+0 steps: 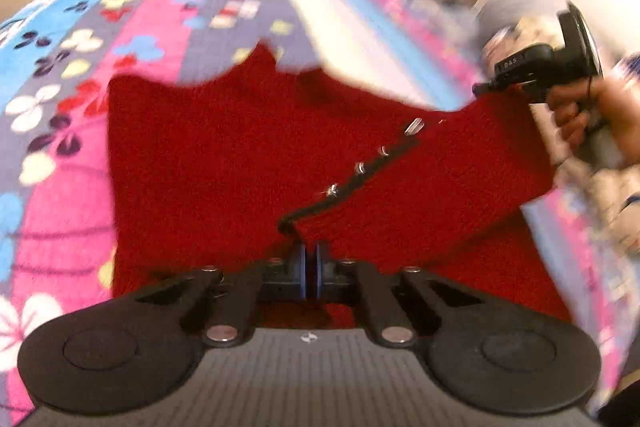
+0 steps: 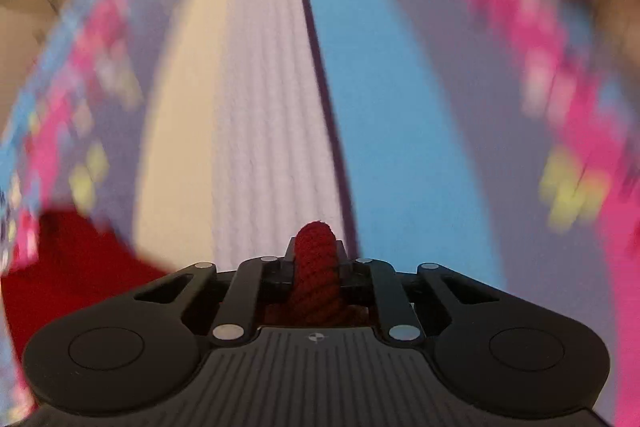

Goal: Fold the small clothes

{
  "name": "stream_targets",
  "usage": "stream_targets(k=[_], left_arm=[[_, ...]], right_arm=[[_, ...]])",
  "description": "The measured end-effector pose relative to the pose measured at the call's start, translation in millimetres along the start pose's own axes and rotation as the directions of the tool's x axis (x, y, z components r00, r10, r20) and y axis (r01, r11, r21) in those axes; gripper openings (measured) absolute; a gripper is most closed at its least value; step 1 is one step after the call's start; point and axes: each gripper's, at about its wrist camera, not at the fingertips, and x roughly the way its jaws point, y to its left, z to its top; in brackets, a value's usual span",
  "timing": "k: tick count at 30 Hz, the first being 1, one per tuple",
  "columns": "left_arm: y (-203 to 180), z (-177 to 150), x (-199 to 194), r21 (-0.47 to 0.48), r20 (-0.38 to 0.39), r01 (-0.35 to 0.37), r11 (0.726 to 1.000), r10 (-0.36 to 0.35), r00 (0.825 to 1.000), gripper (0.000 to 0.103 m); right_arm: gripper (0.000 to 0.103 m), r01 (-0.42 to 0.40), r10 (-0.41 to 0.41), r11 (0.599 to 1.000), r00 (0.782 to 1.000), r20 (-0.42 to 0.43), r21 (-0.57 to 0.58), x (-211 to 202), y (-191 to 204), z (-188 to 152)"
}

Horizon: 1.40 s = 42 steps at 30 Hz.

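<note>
A red knitted cardigan with a dark button placket lies spread on a flowered quilt over a bed. The left gripper has its blue-edged pads pressed together at the cardigan's near edge, just below the placket's end; it seems to pinch the knit there, though the fabric between the pads is hard to make out. The right gripper clamps a bunched roll of the red knit, and from the left wrist view it holds the garment's far right corner, gripped by a hand. To fold cleanly, I would keep both pinches firm, lift the two corners together at an even height and carry them across so the edges meet without dragging or twisting the knit.
</note>
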Motion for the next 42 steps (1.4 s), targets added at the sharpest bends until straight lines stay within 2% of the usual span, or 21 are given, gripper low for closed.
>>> stream_targets(k=[1,2,4,5,6,7,9,13,17,18,21,24,26,27,28,31,33,35,36,38,42], left_arm=[[0.2,5.8,-4.6,-0.006,0.030,0.015,1.000,-0.015,0.999,0.004],[0.0,8.7,-10.2,-0.006,0.060,0.026,1.000,-0.026,0.998,0.004],[-0.4,14.2,-17.2,-0.009,0.105,0.024,1.000,-0.023,0.994,0.004],[1.5,18.3,-18.2,-0.016,0.115,0.000,1.000,0.002,0.993,0.004],[7.1,19.2,-17.8,-0.027,0.113,-0.040,0.999,0.043,0.993,0.004],[15.2,20.1,-16.5,-0.048,0.100,-0.082,0.995,0.087,0.991,0.004],[41.4,20.3,-12.5,-0.142,0.028,-0.177,0.974,0.183,0.983,0.001],[79.2,25.3,-16.0,-0.280,-0.038,-0.329,0.902,0.332,0.943,0.000],[84.9,30.6,-21.3,-0.363,0.015,-0.174,0.916,0.192,0.981,0.003],[79.6,31.9,-18.5,-0.351,0.023,-0.131,0.927,0.149,0.989,0.011],[61.5,29.3,-3.5,-0.284,0.000,-0.084,0.955,0.088,0.996,0.056],[46.2,17.8,11.2,-0.192,-0.031,-0.123,0.974,0.119,0.992,0.056],[35.6,13.3,18.1,-0.117,-0.019,-0.158,0.981,0.156,0.988,0.048],[31.2,11.9,22.6,-0.075,-0.021,-0.160,0.984,0.159,0.987,0.018],[28.7,10.7,26.5,-0.044,-0.025,-0.162,0.986,0.161,0.987,0.009],[32.4,13.5,17.8,-0.029,0.061,-0.196,0.980,0.197,0.979,0.006],[38.1,21.8,-9.2,-0.068,0.203,-0.242,0.968,0.251,0.946,0.006],[43.9,24.5,-10.2,-0.057,0.225,-0.350,0.935,0.354,0.908,0.006],[52.7,23.4,-0.4,-0.062,0.169,-0.374,0.926,0.379,0.910,0.008],[71.0,19.2,17.1,-0.118,0.029,-0.330,0.937,0.335,0.942,0.018],[47.6,24.2,-12.3,-0.120,0.224,-0.349,0.929,0.368,0.903,0.024]], right_arm=[[0.013,0.040,-0.035,0.999,0.989,0.143,-0.029,-25.4,9.5,-3.1],[0.013,0.102,-0.086,0.994,0.953,0.292,-0.039,-49.0,18.0,-10.7],[0.013,0.209,-0.169,0.978,0.847,0.504,-0.022,-77.0,30.8,-35.6],[0.015,0.267,-0.205,0.963,0.814,0.544,-0.038,-74.3,39.0,-47.1],[0.022,0.303,-0.221,0.951,0.817,0.533,-0.069,-65.8,44.2,-54.0],[0.032,0.306,-0.225,0.947,0.848,0.480,-0.096,-53.8,45.9,-56.5],[0.035,0.276,-0.243,0.961,0.882,0.403,-0.025,-44.0,35.0,-56.1],[0.043,0.195,-0.239,0.969,0.894,0.379,0.150,-53.8,-4.3,-60.7],[0.047,0.119,-0.150,0.986,0.939,0.308,0.118,-48.1,-23.8,-82.2],[0.051,0.100,-0.128,0.989,0.953,0.274,0.112,-42.5,-26.8,-87.5],[0.054,0.034,-0.050,0.994,0.986,0.156,0.099,-23.5,-38.2,-101.8],[0.057,0.021,-0.038,0.993,0.989,0.140,0.117,-21.3,-47.8,-113.0],[0.058,-0.003,-0.019,0.988,0.990,0.140,0.156,-23.4,-54.7,-116.7],[0.058,-0.010,-0.013,0.985,0.990,0.137,0.172,-25.2,-57.1,-117.6],[0.058,-0.012,-0.013,0.984,0.991,0.137,0.176,-27.9,-58.5,-118.6],[0.058,-0.021,-0.003,0.988,0.988,0.156,0.153,-40.7,-61.5,-125.4],[0.058,-0.024,-0.003,0.989,0.983,0.183,0.145,-56.5,-63.1,-133.4],[0.058,-0.035,0.006,0.990,0.979,0.205,0.138,-73.5,-67.4,-146.1],[0.058,-0.040,0.013,0.991,0.978,0.207,0.128,-82.6,-69.6,-154.0],[0.058,-0.037,0.014,0.993,0.979,0.204,0.110,-98.3,-73.6,-170.7],[0.058,-0.035,0.015,0.994,0.982,0.186,0.104,-130.8,-83.9,-211.8]])
